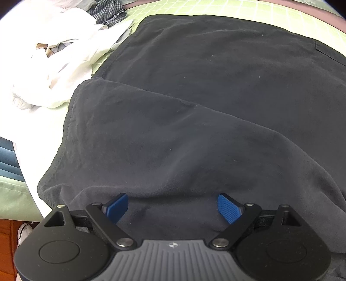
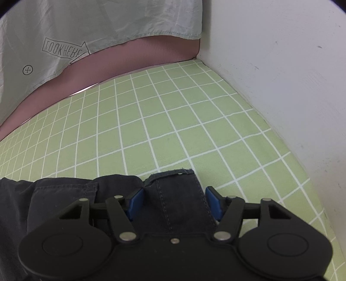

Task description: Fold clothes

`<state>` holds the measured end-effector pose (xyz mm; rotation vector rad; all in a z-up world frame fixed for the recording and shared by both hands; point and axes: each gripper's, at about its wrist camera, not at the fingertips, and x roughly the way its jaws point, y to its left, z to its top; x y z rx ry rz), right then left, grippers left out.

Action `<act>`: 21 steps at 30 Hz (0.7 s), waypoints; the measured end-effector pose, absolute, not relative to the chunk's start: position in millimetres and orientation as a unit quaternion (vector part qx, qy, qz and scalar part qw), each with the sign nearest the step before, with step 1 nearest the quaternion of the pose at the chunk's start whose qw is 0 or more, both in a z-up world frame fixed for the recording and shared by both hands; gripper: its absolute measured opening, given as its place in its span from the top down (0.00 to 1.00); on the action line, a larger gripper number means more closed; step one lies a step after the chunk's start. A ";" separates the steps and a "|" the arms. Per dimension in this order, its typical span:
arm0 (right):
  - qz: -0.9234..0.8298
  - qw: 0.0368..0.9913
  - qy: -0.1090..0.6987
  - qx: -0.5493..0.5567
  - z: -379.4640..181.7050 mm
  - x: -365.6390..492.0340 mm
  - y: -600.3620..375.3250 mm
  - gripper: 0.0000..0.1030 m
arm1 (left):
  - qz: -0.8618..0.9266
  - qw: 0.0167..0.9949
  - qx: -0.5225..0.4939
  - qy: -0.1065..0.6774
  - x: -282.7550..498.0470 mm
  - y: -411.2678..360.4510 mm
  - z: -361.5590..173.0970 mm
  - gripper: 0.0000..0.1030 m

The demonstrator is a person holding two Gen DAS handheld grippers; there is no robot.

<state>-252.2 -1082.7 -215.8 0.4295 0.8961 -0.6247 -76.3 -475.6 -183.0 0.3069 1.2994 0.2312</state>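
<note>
The large dark navy cotton garment (image 1: pixel 194 112) lay spread over the light green bed sheet with a white grid pattern (image 2: pixel 164 121). In the left wrist view one part of this garment was folded over the rest, so that a long diagonal ridge ran across the middle of the cloth, and a stitched hem was seen along its left edge.

The left gripper (image 1: pixel 173 207) hovered over the near part of the dark garment. Its two blue ribbed pads (image 1: pixel 229 208) stood wide apart, and only flat cloth was seen between them; nothing was pinched there.

To the left of the dark garment there was a crumpled pile of white clothes (image 1: pixel 56 64), and behind it a small blue-and-white checked piece of fabric (image 1: pixel 108 10).

In the right wrist view the right gripper (image 2: pixel 174 201) was at the edge of the same garment, near the white wall (image 2: pixel 281 75). A narrow strip of the dark cloth with a line of stitching lay between its two blue pads (image 2: pixel 135 202). The pads were about half apart and stood just beside the strip on both sides; whether they pressed on it I could not tell. Beyond the sheet, a pale grey cloth with the printed words "LOOK HERE" (image 2: pixel 62 51) hung over a dusty pink surface (image 2: pixel 134 58).
</note>
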 end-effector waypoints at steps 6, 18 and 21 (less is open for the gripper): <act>-0.286 0.855 0.398 0.167 -202.9 -234.2 -1091.8 0.80 | 0.108 0.779 0.149 0.599 -77.2 -477.5 -185.0 0.12; -0.364 0.830 0.396 0.147 -194.6 -199.0 -1091.7 0.54 | 0.093 0.797 0.124 0.584 -83.9 -468.0 -185.7 0.07; -0.387 0.822 0.381 0.170 -187.3 -232.5 -1070.7 0.38 | 0.095 0.800 0.103 0.584 -83.8 -463.7 -185.6 0.07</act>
